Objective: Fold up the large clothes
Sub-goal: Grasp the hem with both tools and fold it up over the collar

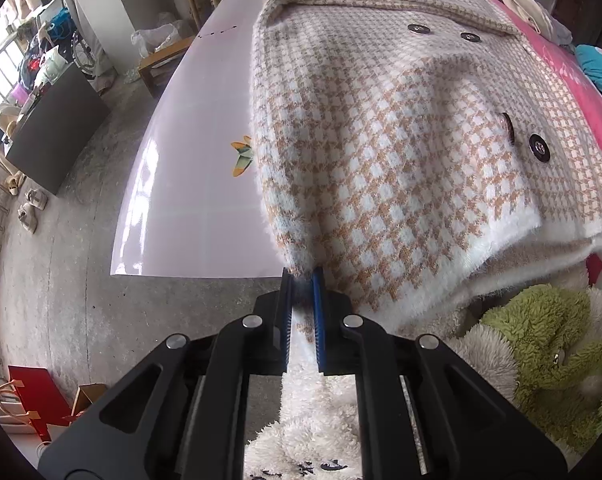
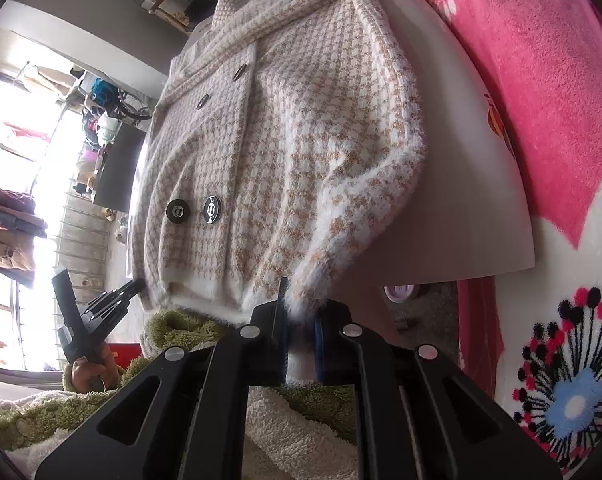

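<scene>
Houndstooth coat (image 1: 381,128) lies face up, buttons showing, on a glossy white counter (image 1: 189,160), collar at the far end and hem hanging off the near edge. Left claw (image 1: 301,280) pinches the hem's left corner; right claw (image 2: 301,316) pinches the right sleeve cuff (image 2: 309,300). Both low ends are probably held so the bottom can be carried toward the collar together.

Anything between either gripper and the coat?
Nothing visible. The left gripper is shut on the coat at its hem corner; the right gripper is shut on the sleeve cuff.
</scene>
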`<state>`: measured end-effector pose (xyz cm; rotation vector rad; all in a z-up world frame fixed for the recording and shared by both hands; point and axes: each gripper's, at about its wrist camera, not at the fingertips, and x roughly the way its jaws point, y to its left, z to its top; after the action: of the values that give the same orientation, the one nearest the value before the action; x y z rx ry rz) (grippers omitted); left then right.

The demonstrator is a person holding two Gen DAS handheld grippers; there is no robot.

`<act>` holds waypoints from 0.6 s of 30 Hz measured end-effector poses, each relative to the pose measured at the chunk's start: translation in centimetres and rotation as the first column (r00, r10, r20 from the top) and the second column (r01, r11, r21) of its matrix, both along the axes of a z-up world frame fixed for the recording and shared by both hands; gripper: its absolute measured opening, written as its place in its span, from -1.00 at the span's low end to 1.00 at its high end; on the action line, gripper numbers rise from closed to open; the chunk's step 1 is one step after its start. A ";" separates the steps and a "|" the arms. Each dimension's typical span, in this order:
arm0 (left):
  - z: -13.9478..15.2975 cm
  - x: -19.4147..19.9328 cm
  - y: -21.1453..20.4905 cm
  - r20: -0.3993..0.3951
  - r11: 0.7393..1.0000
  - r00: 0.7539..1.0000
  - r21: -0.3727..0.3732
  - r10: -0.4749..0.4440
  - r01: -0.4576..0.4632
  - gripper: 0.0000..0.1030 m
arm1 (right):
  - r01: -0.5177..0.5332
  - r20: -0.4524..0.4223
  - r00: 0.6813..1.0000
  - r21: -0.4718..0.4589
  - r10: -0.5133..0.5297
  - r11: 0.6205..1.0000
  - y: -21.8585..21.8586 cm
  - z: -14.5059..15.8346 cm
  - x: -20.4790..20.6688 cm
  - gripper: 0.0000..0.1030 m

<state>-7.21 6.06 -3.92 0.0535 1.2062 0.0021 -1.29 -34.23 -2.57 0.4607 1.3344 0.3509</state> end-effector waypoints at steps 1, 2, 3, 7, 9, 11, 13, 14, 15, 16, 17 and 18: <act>0.0 0.0 0.0 0.001 1.000 1.000 0.002 -0.001 0.001 -0.83 | 0.000 0.000 1.000 -0.001 0.000 1.000 0.0 0.0 0.0 -0.81; 0.0 -0.1 0.1 0.002 1.000 1.000 0.003 -0.001 0.001 -0.83 | 0.000 0.000 1.000 -0.001 0.000 1.000 0.0 0.0 0.1 -0.81; 0.1 -0.1 0.0 0.002 1.000 1.000 0.004 -0.001 0.001 -0.83 | 0.000 0.001 1.000 -0.001 0.000 1.000 0.0 0.0 0.1 -0.81; 0.3 -0.1 0.0 0.008 1.000 1.000 0.006 0.001 -0.001 -0.85 | -0.002 0.007 1.000 0.007 0.002 1.000 0.1 0.2 0.3 -0.81; 0.6 -0.1 -0.1 0.014 1.000 1.000 0.008 -0.002 0.001 -0.85 | -0.003 0.016 1.000 0.012 0.003 1.000 0.0 0.5 0.5 -0.81; 1.0 -0.1 -0.1 0.022 1.000 1.000 0.007 -0.005 0.005 -0.86 | -0.003 0.029 1.000 0.017 0.002 1.000 0.1 0.9 0.8 -0.81; 1.5 0.0 -0.2 0.034 1.000 0.999 0.007 -0.010 0.010 -0.86 | -0.002 0.044 0.999 0.025 0.001 1.000 0.1 1.4 1.2 -0.81; 1.8 0.0 -0.2 0.042 1.000 0.999 0.005 -0.011 0.011 -0.86 | -0.003 0.053 0.999 0.026 0.002 1.000 0.2 1.7 1.4 -0.81; 2.1 0.2 -0.3 0.050 1.000 0.999 0.004 -0.013 0.013 -0.87 | -0.003 0.061 0.998 0.027 0.001 1.000 0.2 2.0 1.6 -0.81; 2.5 0.3 -0.3 0.058 1.000 0.998 0.001 -0.014 0.014 -0.87 | -0.001 0.068 0.998 0.030 -0.001 1.000 0.2 2.2 1.9 -0.81; 2.9 0.5 -0.3 0.068 1.000 0.998 -0.006 -0.013 0.014 -0.87 | 0.001 0.075 0.997 0.035 -0.003 0.999 0.2 2.4 2.1 -0.81; 3.3 0.6 -0.3 0.080 1.000 0.997 -0.016 -0.013 0.014 -0.87 | 0.004 0.082 0.997 0.040 -0.007 0.999 0.2 2.6 2.4 -0.81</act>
<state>-6.58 5.79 -0.64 0.0469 1.1262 -0.0174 1.06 -34.03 0.07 0.4777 1.2482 0.3885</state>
